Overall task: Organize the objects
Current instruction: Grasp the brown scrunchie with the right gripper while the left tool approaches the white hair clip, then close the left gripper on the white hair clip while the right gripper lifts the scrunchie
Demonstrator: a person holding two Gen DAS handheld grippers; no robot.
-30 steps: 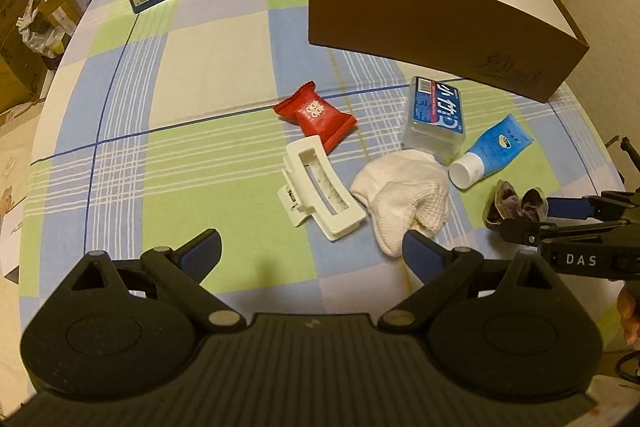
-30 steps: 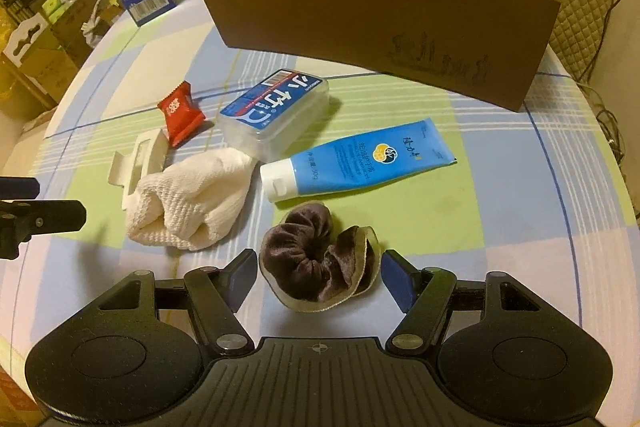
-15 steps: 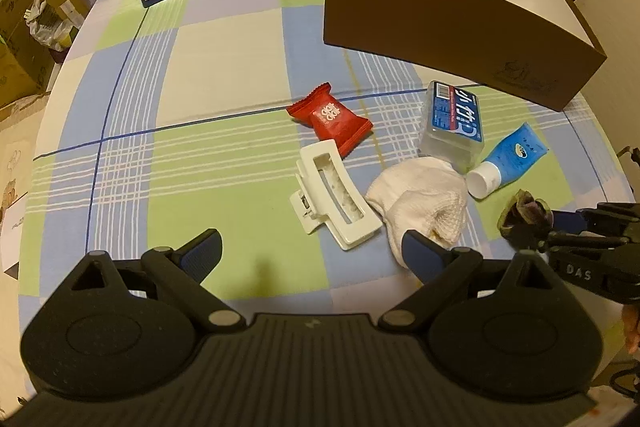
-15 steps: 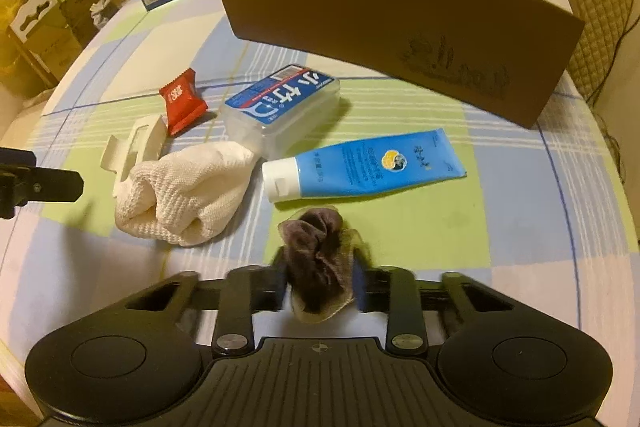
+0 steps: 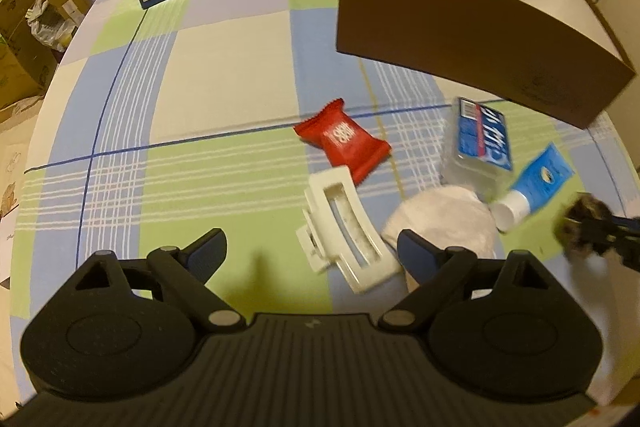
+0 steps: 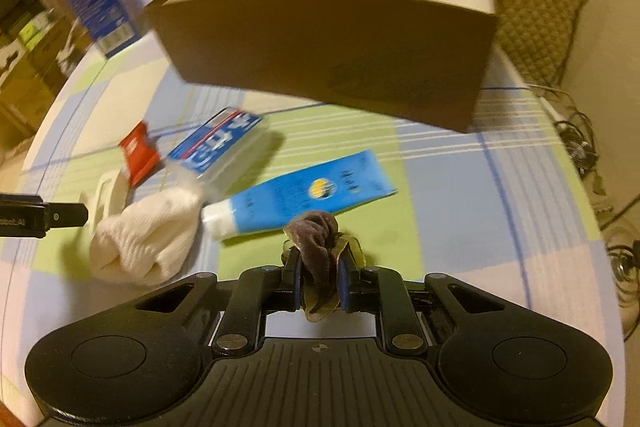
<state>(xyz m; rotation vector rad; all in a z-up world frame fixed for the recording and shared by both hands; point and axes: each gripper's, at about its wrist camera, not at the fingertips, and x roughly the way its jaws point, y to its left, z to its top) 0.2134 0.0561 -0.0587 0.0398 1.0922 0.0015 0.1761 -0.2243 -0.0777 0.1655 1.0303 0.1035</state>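
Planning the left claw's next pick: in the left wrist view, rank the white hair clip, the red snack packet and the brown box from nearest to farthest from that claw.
1. White hair clip: just ahead of the open left claw, toward its right finger.
2. Red snack packet: beyond the clip, mid-table.
3. Brown box: farthest, at the back right.

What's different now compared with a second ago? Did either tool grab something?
The right tool closed on the brown scrunchie, which lay on the cloth between its open fingers a second ago, and has lifted it toward the brown box. The left tool stayed open and holds nothing. The sock, tube, hair clip, red packet and blue-lidded case lie where they were.
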